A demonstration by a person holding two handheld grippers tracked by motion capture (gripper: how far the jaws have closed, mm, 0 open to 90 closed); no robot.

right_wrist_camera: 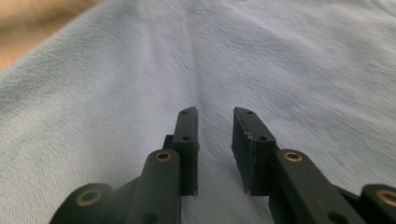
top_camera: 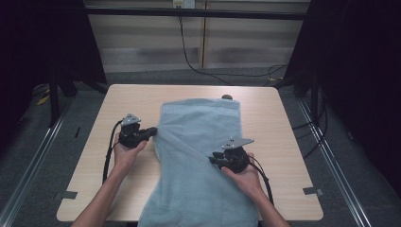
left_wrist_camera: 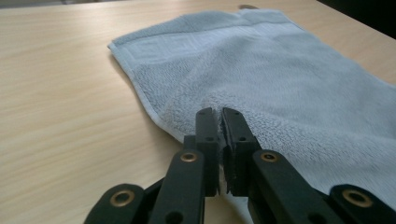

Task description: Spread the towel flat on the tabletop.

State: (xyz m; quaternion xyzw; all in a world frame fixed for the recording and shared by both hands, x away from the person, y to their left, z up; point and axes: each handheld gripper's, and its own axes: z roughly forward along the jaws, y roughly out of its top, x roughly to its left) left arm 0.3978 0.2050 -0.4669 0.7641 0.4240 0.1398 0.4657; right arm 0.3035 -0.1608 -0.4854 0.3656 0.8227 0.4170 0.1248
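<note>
High view: the light wooden rectangular table (top_camera: 127, 101) carries everything, its near edge at the person's side.
Towel: a pale blue-grey terry towel (top_camera: 201, 142) lies lengthwise down the middle of the table, its near end hanging over the edge; a diagonal ridge crosses it, probably the start of a fold.
Left tongs (top_camera: 152, 132): pressed together, pinching the towel's left hem (left_wrist_camera: 154, 116), with cloth visible between the pads; likely held so the edge can be carried across.
Right tongs (top_camera: 213, 159): spread a little with nothing between them, low over the towel's right side; seemingly free of the cloth.
</note>
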